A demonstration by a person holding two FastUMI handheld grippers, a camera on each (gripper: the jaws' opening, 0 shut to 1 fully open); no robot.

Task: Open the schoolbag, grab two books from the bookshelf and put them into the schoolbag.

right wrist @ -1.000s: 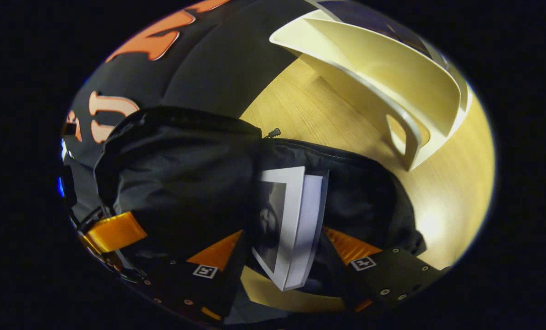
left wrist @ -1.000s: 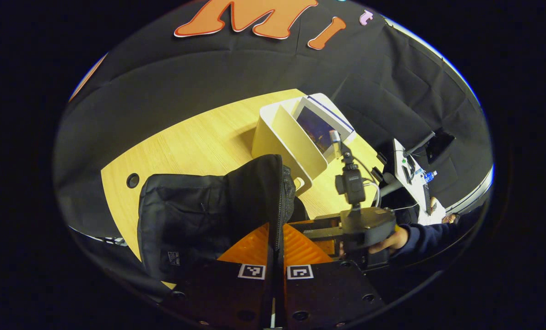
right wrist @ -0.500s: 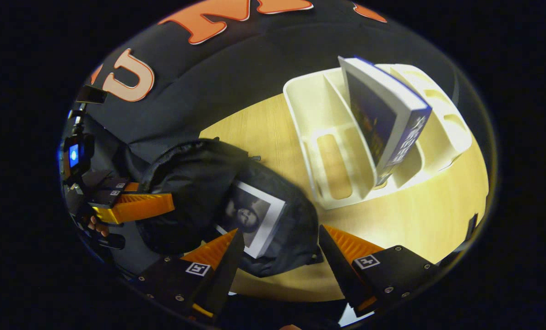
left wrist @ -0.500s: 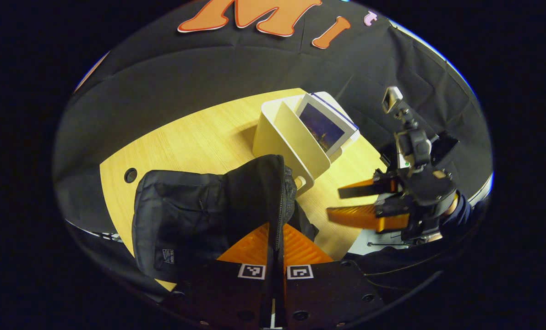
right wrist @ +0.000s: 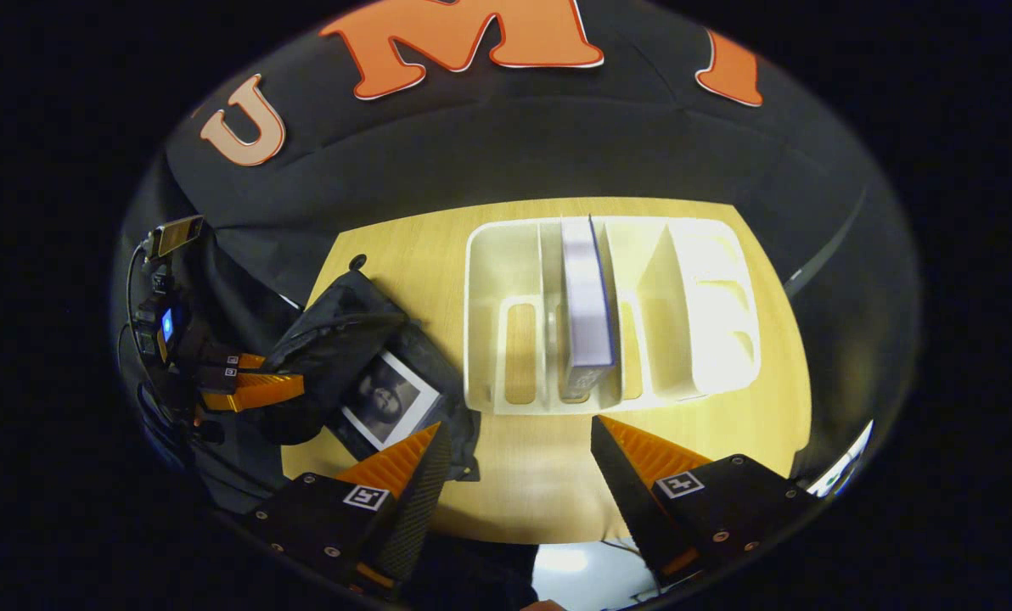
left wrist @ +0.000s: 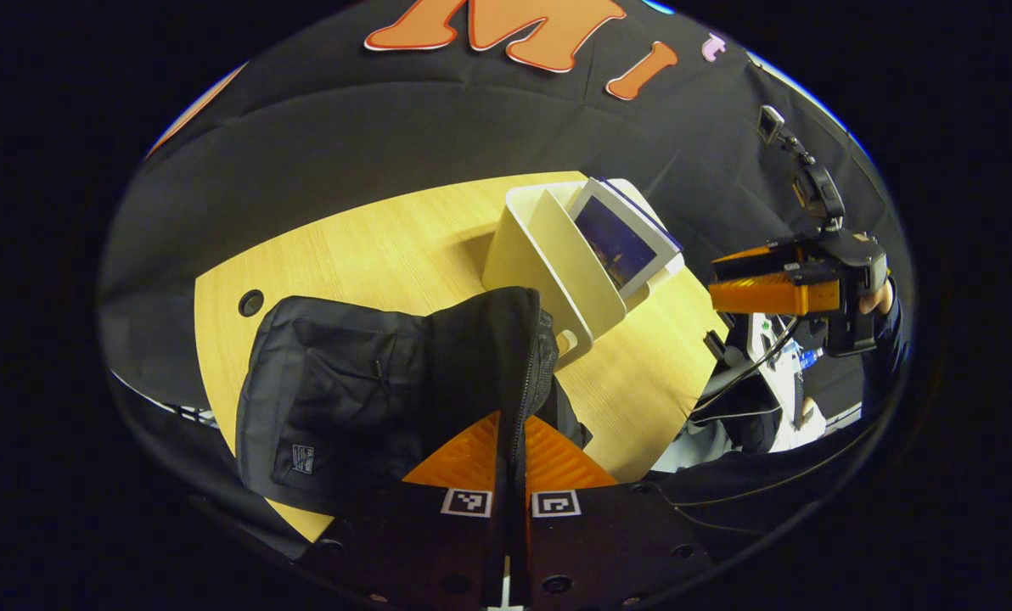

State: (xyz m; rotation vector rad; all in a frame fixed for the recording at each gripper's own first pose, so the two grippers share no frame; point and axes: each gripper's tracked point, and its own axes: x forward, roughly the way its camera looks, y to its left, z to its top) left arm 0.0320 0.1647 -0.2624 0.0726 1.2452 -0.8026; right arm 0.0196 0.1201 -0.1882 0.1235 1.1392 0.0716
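Observation:
The black schoolbag lies on the wooden table, and my left gripper is shut on the zipper edge of its raised flap. In the right gripper view the schoolbag gapes, with a book with a black-and-white cover lying inside. My left gripper holds the flap there too. My right gripper is open with nothing between its fingers, above the table's front and facing the white bookshelf. One book stands upright in a middle slot. From the left gripper view, the right gripper hovers to the right of the bookshelf and its book.
The wooden table has a round cable hole near its left end. Black cloth hangs behind the table. A hand and dark sleeve carry the right gripper. The bookshelf's outer slots hold nothing.
My right gripper let go of the black-and-white book inside the schoolbag, opened, and rose back and to the right until it faces the bookshelf. My left gripper kept its hold on the flap.

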